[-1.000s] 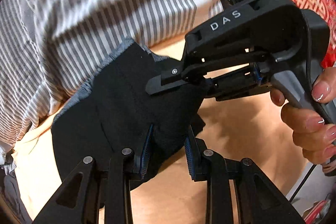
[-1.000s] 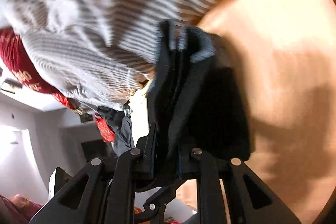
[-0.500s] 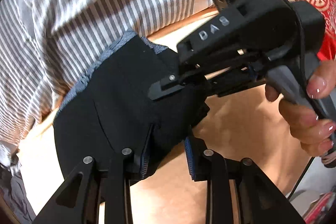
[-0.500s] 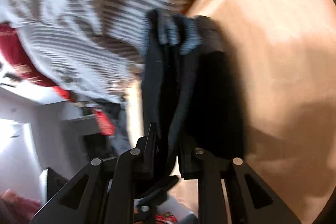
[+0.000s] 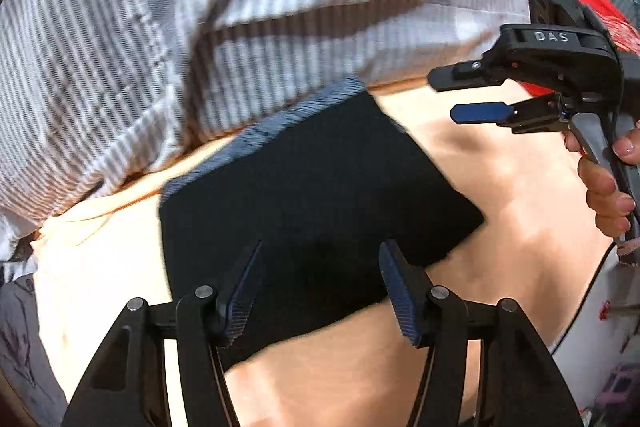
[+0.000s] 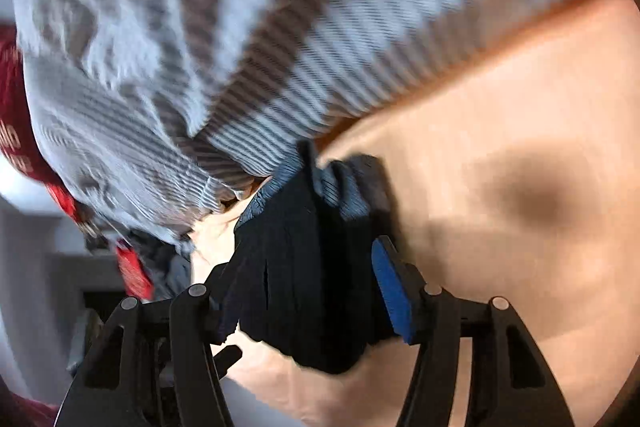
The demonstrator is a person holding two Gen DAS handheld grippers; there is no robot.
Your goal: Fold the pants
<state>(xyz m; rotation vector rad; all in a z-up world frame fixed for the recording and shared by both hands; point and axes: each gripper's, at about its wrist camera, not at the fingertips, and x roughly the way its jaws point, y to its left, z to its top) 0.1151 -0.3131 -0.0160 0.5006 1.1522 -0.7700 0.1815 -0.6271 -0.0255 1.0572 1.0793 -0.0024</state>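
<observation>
The black pants (image 5: 312, 195) lie folded into a small flat rectangle on the orange table (image 5: 520, 187), with the blue-grey ribbed waistband (image 5: 276, 123) along the far edge. My left gripper (image 5: 320, 287) is open, its fingers spread just above the near edge of the pants. My right gripper (image 5: 444, 97) is open and lifted clear to the right of the pants. In the right wrist view the folded pants (image 6: 304, 267) lie between and beyond my open right gripper (image 6: 308, 287), seen edge-on and blurred.
The person's grey striped shirt (image 5: 200, 27) fills the far side. A red cushion (image 5: 600, 11) sits at the far right. A black cable (image 5: 592, 291) hangs off the table's right edge.
Both grippers have opened and let go of the pants. The pants have dropped flat on the table. My right gripper has pulled back to the right and up.
</observation>
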